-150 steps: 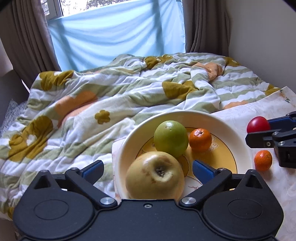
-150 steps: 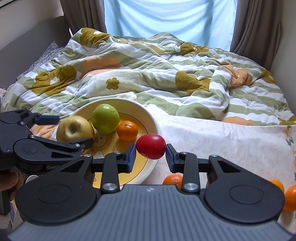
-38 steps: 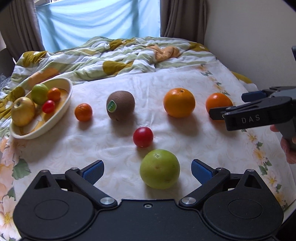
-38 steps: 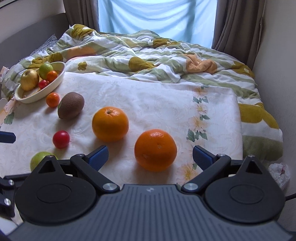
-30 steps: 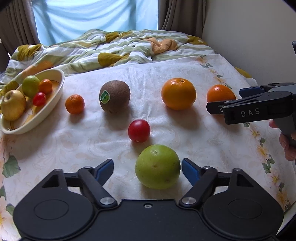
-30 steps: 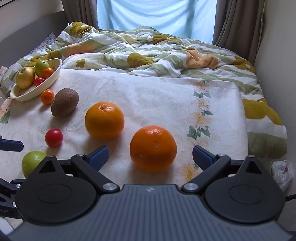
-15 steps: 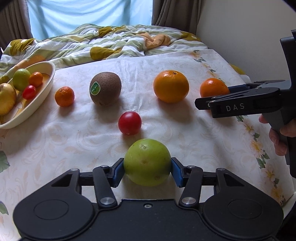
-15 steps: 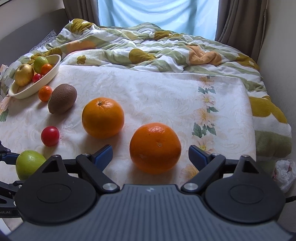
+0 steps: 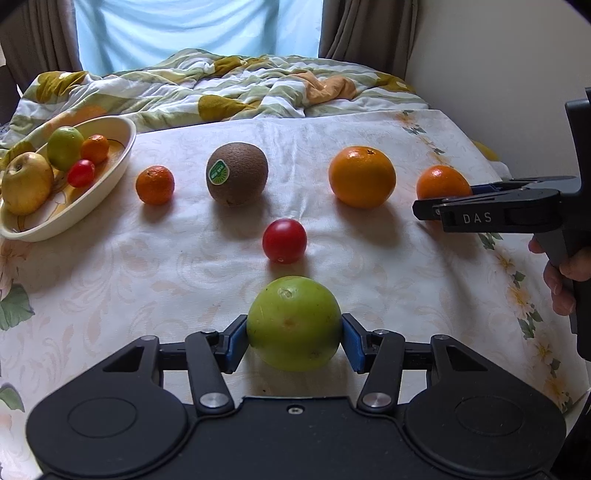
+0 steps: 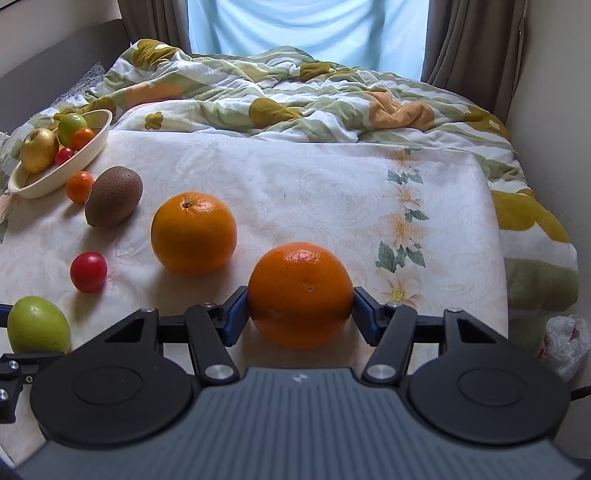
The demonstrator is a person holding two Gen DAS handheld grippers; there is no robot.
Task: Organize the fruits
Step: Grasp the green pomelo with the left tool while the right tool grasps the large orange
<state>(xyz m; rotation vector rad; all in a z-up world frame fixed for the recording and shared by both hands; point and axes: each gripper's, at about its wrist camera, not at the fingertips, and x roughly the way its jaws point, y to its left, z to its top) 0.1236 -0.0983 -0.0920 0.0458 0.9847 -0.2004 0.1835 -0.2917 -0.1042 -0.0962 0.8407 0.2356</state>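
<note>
Green guava (image 9: 294,323) clamped between the blue pads (image 9: 236,343) of the left claw (image 9: 294,341), low on the cream floral cloth (image 9: 110,280) spread over the bed. At 12 o'clock from it, just beyond, a red tomato (image 9: 284,240). Further toward 12, a row across the cloth: small tangerine (image 9: 154,184) at 11 o'clock, brown kiwi (image 9: 236,173) with a green sticker beside it, large orange (image 9: 362,176) at 1 o'clock. At 10 o'clock, near the cloth's far left edge, a cream bowl (image 9: 110,173) holding 4 fruits: yellow apple (image 9: 26,183), green fruit (image 9: 65,147), small orange fruit (image 9: 95,148) and small red tomato (image 9: 81,173).

Orange mandarin (image 10: 300,294) clamped between the blue pads (image 10: 234,317) of the right claw (image 10: 300,314), apparently resting on the cloth; lift, if any, cannot be told. From the right wrist view, the large orange (image 10: 193,233) at 10 o'clock just beside it, the red tomato (image 10: 88,271) further left, the kiwi (image 10: 113,201) and tangerine (image 10: 79,187) toward the bowl (image 10: 55,181) at far 10 o'clock. Guava (image 10: 38,325) at 9 o'clock, at the left edge. Seen from the left wrist view, right claw (image 9: 443,205) at 2 o'clock, marked DAS, closed around the mandarin (image 9: 441,181), with the person's right hand (image 9: 565,273) on its handle.

Rumpled striped quilt (image 10: 295,99) beyond the cloth at 12 o'clock, pale blue curtain (image 10: 306,33) behind it.
</note>
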